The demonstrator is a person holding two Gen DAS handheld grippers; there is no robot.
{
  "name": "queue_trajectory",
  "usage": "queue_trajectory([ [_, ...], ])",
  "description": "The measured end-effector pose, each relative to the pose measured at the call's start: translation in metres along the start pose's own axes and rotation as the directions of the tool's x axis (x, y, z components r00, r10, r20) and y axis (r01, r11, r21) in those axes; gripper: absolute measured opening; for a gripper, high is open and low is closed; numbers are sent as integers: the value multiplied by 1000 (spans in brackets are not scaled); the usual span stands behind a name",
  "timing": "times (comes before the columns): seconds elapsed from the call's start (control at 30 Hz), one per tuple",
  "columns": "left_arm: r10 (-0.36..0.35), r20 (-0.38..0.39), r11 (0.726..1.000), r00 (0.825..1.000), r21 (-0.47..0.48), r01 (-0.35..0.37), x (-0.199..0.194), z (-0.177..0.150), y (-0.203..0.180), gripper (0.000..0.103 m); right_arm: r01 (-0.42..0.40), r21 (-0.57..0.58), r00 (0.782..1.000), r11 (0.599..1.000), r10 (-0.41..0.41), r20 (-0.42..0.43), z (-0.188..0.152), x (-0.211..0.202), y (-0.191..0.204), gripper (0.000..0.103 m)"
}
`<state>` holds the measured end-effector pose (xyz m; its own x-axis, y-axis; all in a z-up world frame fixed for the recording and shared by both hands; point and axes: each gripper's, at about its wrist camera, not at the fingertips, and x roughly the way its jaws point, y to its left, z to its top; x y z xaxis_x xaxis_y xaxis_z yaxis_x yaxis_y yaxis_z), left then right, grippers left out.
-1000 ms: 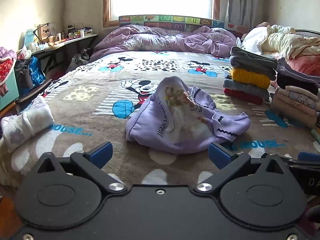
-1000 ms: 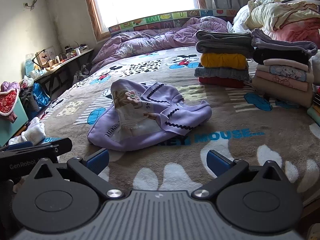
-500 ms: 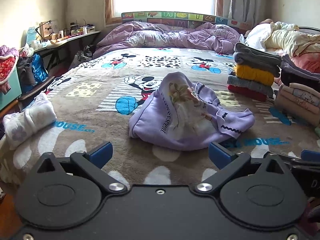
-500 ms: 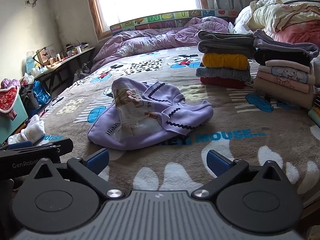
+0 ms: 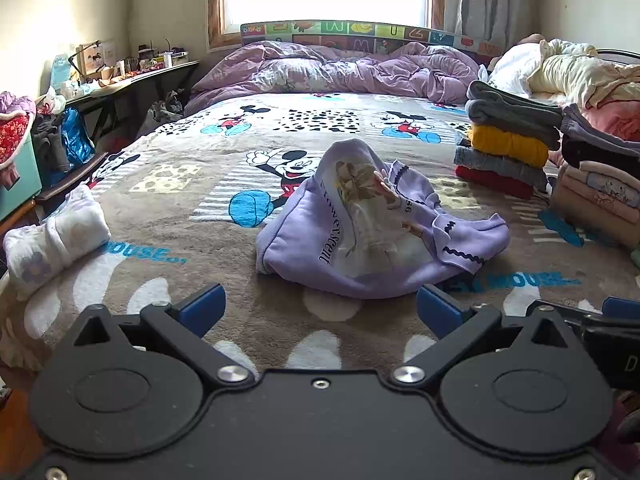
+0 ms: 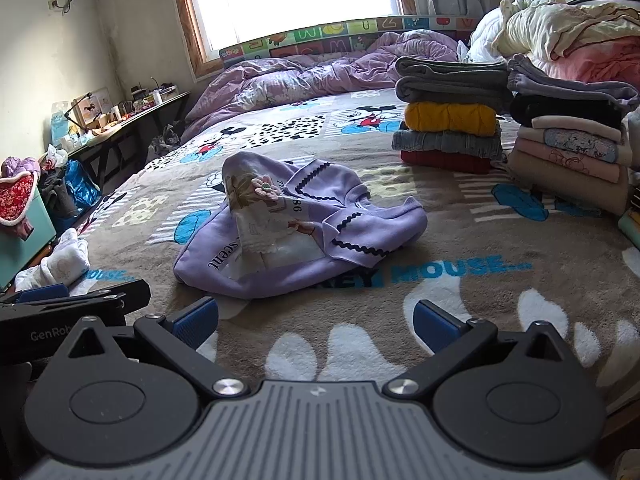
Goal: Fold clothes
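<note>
A crumpled lilac sweatshirt (image 5: 372, 232) with a printed front and dark zigzag trim lies in a heap on the bed's Mickey Mouse blanket (image 5: 168, 240). In the right wrist view the same sweatshirt (image 6: 296, 232) sits just ahead and left of centre. My left gripper (image 5: 320, 312) hovers open over the blanket's near edge, a short way in front of the sweatshirt, holding nothing. My right gripper (image 6: 316, 320) is open too and empty, beside the left one.
Two stacks of folded clothes (image 6: 452, 120) (image 6: 576, 148) stand at the right of the bed. A rolled white garment (image 5: 52, 240) lies at the left edge. A purple duvet (image 5: 340, 68) is bunched at the headboard. A cluttered desk (image 5: 120, 76) lines the left wall.
Both grippers have edged slightly forward toward the sweatshirt, which looks a little nearer. The fingers stay apart and the sweatshirt has not moved.
</note>
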<state>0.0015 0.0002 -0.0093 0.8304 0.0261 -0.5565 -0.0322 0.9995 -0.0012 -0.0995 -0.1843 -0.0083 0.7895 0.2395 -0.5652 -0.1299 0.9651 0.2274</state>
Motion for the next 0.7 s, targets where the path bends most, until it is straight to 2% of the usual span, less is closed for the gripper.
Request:
queue_trajectory([
  [0.7, -6, -8, 1000, 1000, -10, 5, 3, -2, 2, 103, 0, -1, 1000, 1000, 0, -8, -1, 1, 1, 103],
])
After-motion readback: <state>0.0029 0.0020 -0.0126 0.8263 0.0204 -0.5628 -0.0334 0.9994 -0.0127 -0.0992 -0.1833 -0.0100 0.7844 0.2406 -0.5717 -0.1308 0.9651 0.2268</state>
